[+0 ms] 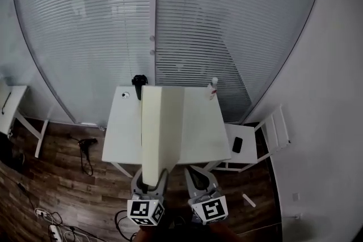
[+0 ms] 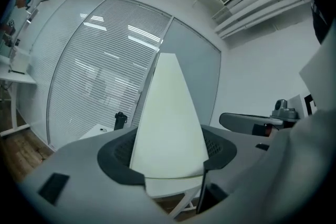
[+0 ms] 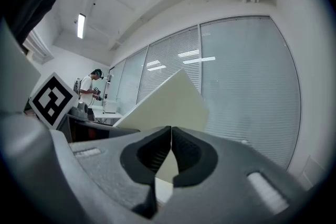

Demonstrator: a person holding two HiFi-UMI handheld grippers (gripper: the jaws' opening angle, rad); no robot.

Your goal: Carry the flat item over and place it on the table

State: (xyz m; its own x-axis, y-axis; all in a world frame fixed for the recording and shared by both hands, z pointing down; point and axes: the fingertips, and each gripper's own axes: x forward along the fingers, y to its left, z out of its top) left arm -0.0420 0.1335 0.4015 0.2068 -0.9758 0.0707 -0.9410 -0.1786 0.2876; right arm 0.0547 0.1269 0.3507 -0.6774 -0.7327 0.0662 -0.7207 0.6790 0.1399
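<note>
Two grippers in hand, one flat item, one target table. My left gripper (image 1: 150, 180) has its jaws spread wide and clamped on the near end of the flat board (image 1: 161, 127), one cream-coloured piece. In the left gripper view the board (image 2: 168, 113) fills the whole gap between the two dark pads of that gripper (image 2: 168, 160) and tapers away towards the glass wall (image 2: 94, 76). My right gripper (image 1: 199, 175) rides just beside the left one, jaws pressed together with nothing between them. In the right gripper view its jaws (image 3: 170, 152) meet in a thin line, and the board (image 3: 168, 105) shows beyond them, up and to the left. Two marker cubes (image 1: 146, 211) sit at the bottom of the head view, one per gripper. The board is not down yet: it is held in the air, and in the head view it crosses the middle of the white table (image 1: 198, 127). Three things stand along the table's far edge: one black object (image 1: 139, 84), one small round thing (image 1: 125, 95) and one bottle (image 1: 212, 88) with a red top. Right of the table is one white chair (image 1: 272, 130) with one dark phone (image 1: 237, 144) on its seat. At far left is a second table (image 1: 12, 100). One black tool (image 1: 87, 145) lies on the wooden floor (image 1: 62, 178). One person (image 3: 92, 86) stands far off in the right gripper view.
</note>
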